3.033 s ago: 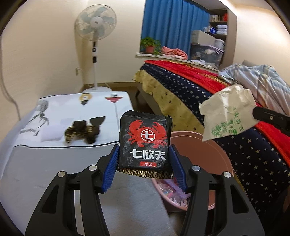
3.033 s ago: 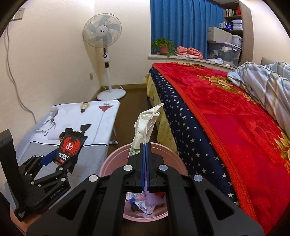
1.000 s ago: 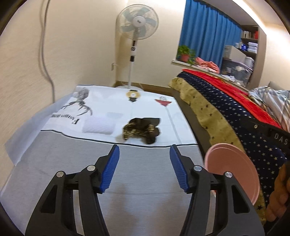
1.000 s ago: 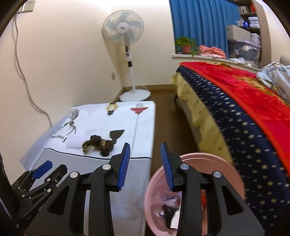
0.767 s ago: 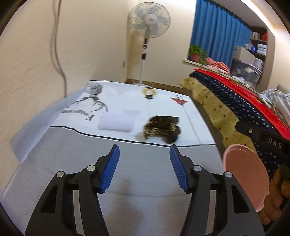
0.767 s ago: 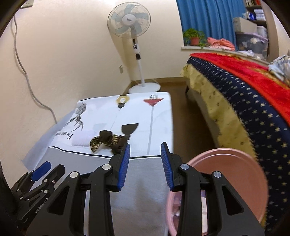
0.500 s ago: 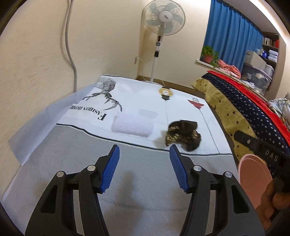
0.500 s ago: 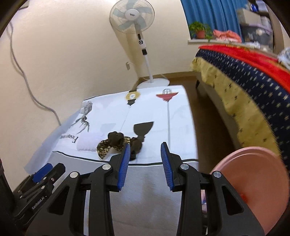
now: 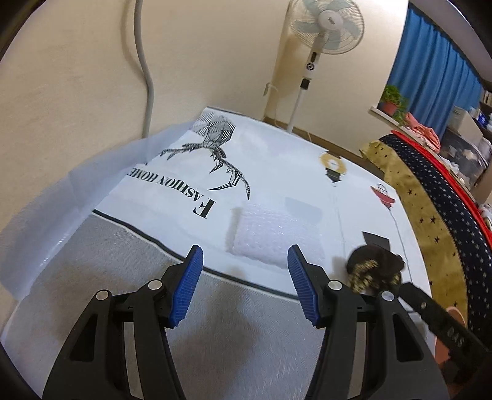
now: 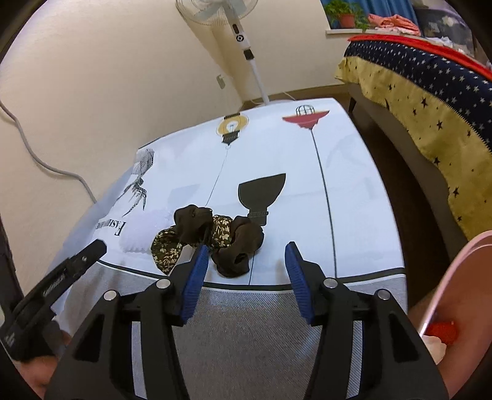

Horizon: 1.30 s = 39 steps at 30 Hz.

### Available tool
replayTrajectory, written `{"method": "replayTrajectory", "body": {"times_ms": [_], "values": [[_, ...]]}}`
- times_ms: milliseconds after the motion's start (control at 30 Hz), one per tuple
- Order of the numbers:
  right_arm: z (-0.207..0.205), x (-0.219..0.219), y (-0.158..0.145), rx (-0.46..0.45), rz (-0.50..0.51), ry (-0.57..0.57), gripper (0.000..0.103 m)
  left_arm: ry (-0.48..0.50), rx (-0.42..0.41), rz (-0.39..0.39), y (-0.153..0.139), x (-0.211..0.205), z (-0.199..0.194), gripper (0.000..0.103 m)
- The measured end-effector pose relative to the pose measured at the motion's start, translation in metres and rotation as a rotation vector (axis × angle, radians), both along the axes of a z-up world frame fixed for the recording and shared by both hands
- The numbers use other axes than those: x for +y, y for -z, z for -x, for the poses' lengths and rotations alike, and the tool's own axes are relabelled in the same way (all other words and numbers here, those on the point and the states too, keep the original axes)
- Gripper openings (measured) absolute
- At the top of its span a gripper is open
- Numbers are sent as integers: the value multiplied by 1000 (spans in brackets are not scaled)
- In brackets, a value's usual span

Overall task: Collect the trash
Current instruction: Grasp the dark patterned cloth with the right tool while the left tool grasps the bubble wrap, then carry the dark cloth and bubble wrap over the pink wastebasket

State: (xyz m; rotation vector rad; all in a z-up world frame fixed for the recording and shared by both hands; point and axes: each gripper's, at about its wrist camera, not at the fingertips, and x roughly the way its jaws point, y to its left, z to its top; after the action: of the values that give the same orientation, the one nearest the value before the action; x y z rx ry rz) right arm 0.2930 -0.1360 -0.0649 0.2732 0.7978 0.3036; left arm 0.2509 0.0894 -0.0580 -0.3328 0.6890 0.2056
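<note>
Two grippers hang over a low table (image 9: 92, 264) that we see covered by a white cloth printed with a stag, lamps and the words "Fashion Home", its near part grey and woven. We note a cream wall with a grey cable (image 9: 147, 77), a standing fan (image 9: 326, 21) beyond the table's far end, blue curtains (image 9: 430, 67), and a bed with a starred navy and yellow cover (image 10: 430, 92) to the right. Our left gripper (image 9: 244, 284) has its blue pads spread wide with nothing between them; just past them lies a white bubble-wrap piece (image 9: 273, 237), flat on the cloth, its long side running across our view. Our right gripper (image 10: 243, 277) is likewise spread and empty. Just beyond its left pad lies a crumpled brown wrapper (image 10: 215, 237) with a gold floral pattern, twisted into lumps, its long axis running left to right, the bubble wrap touching its left end. The rim of a pink bin (image 10: 455, 277) shows at the right edge, beside the table.
</note>
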Motion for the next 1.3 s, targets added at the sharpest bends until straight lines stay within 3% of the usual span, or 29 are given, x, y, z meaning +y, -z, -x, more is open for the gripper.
{"method": "replayTrajectory", "body": {"times_ms": [133, 200, 267, 400, 533, 600, 667, 767, 833, 1300], "values": [[-7, 6, 5, 19, 11, -6, 52, 0, 24, 15, 7, 3, -19, 58], [-9, 9, 8, 31, 24, -9, 50, -6, 48, 22, 12, 5, -29, 66], [-11, 12, 11, 39, 30, -13, 47, -13, 71, 35, 17, 8, -38, 67], [-14, 15, 15, 59, 48, -30, 22, -7, 122, 23, 23, 7, -49, 67], [-15, 17, 16, 64, 54, -37, 12, 33, 152, -11, 25, -2, -54, 67], [-14, 17, 15, 60, 56, -35, 8, 56, 152, -13, 25, -6, -53, 58], [-11, 14, 13, 49, 48, -18, 7, 81, 147, -3, 25, -8, -51, 39], [-7, 8, 9, 40, 30, 5, 6, 103, 135, -6, 21, -11, -45, 22], [-3, 3, 4, 31, 25, 17, 6, 114, 117, -3, 17, -13, -40, 17], [49, -24, -48, -43, 38, 59, 6, 146, 2, -36, -37, -30, 28, 14]]}}
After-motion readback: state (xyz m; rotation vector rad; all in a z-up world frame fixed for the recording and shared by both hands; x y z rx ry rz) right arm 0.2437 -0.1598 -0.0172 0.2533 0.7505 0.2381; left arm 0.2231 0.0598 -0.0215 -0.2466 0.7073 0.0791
